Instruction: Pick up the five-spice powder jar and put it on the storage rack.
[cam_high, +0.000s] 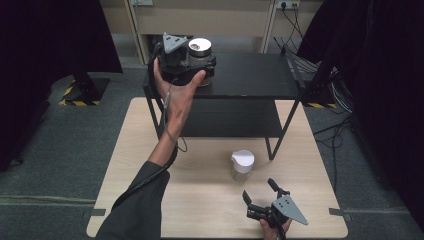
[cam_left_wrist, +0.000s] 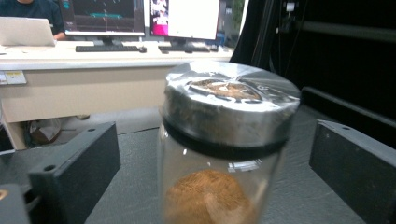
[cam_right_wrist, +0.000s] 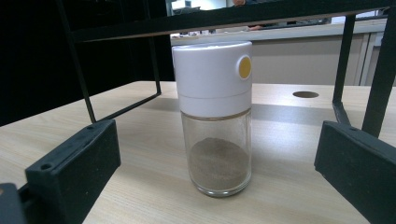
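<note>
A glass jar (cam_high: 200, 49) with a silver lid stands on the top of the black shelf (cam_high: 250, 75). My left gripper (cam_high: 206, 67) is open around it; in the left gripper view both fingers (cam_left_wrist: 74, 163) stand clear of the jar (cam_left_wrist: 224, 140), which holds brown contents. On the wooden table (cam_high: 150, 140) stands a glass shaker (cam_high: 242, 165) with a white cap. My right gripper (cam_high: 257, 187) is open just in front of it. In the right gripper view the shaker (cam_right_wrist: 215, 116), with brown powder at its bottom, sits ahead between the spread fingers (cam_right_wrist: 355, 158).
The black shelf's legs (cam_high: 270, 147) stand on the table just behind the shaker, and its lower level (cam_high: 230, 120) lies under the top. Dark curtains flank the table. A desk with monitors (cam_left_wrist: 102, 16) lies beyond the shelf.
</note>
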